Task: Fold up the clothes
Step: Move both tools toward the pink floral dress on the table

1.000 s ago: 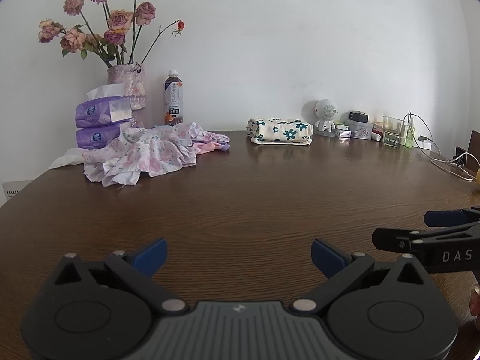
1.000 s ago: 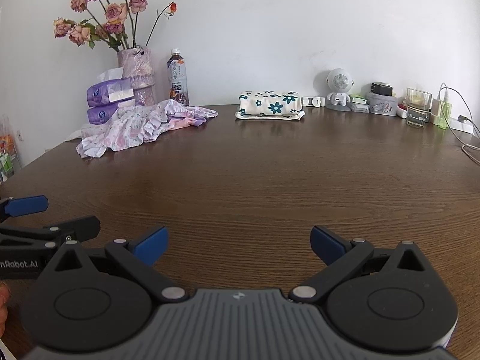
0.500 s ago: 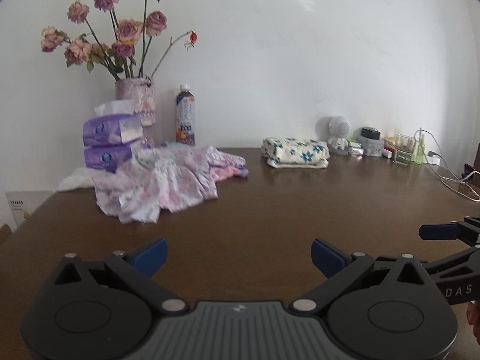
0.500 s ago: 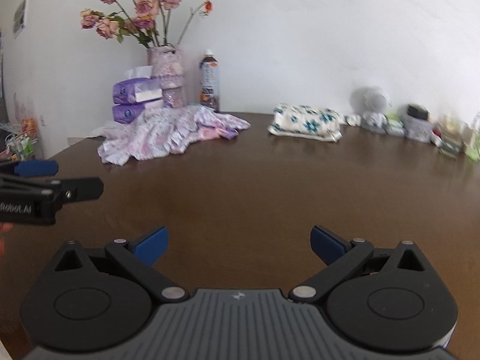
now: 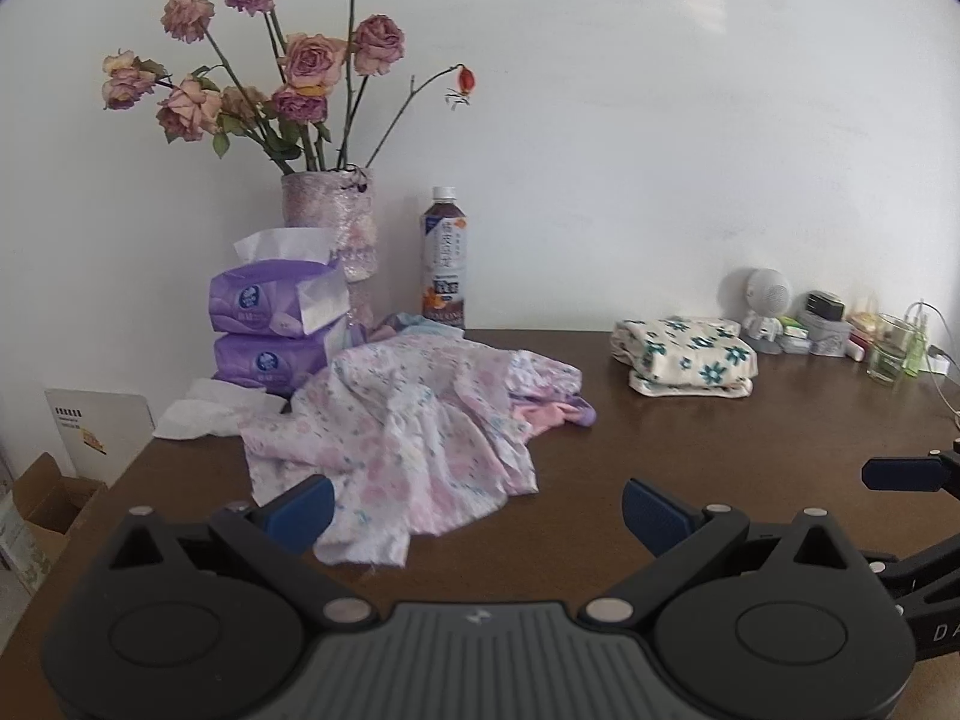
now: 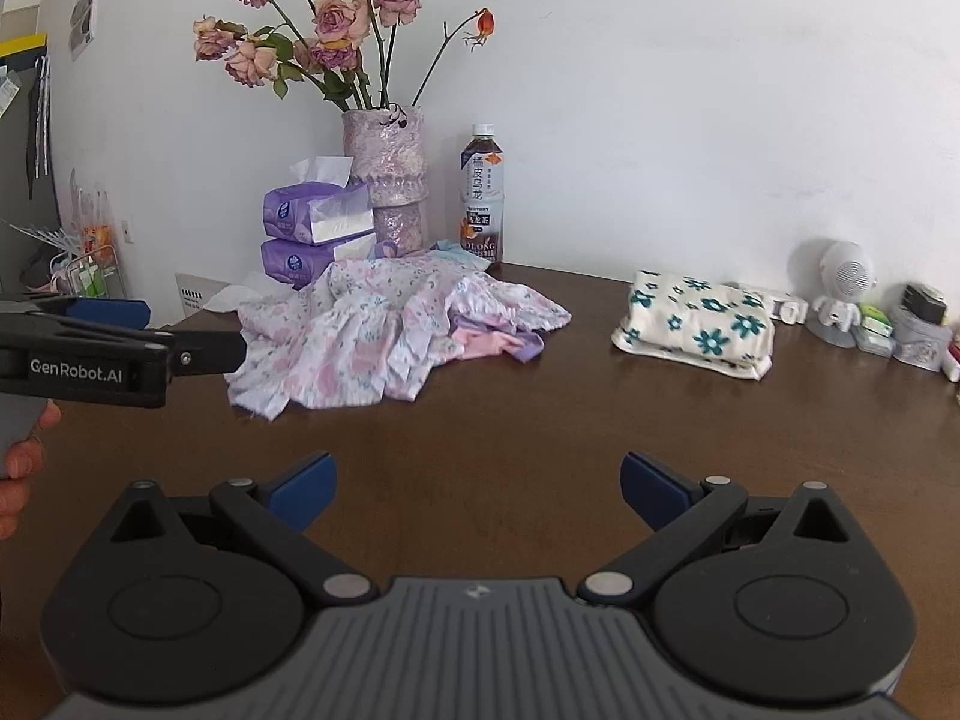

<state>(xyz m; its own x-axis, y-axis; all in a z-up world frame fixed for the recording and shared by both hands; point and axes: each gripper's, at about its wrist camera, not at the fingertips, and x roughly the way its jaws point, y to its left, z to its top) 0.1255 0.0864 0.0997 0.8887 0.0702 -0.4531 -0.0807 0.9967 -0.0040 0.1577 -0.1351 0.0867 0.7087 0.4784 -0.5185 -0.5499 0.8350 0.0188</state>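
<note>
tools, left tool (image 5: 474,510) and right tool (image 6: 477,483), are hanging released, nearing crumpled floral garment (image 5: 408,420) far left on worktop (image 6: 540,408); grasping its near edge likely comes next.

Thin crumpled floral cloth (image 5: 414,438), dark glossy wood-grain table (image 5: 690,438)

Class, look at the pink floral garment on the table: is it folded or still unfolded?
Unfolded. The pink floral garment lies crumpled in a loose heap on the table, its edges ragged and bunched, unlike the neat folded teal-flowered cloth nearby.
</note>
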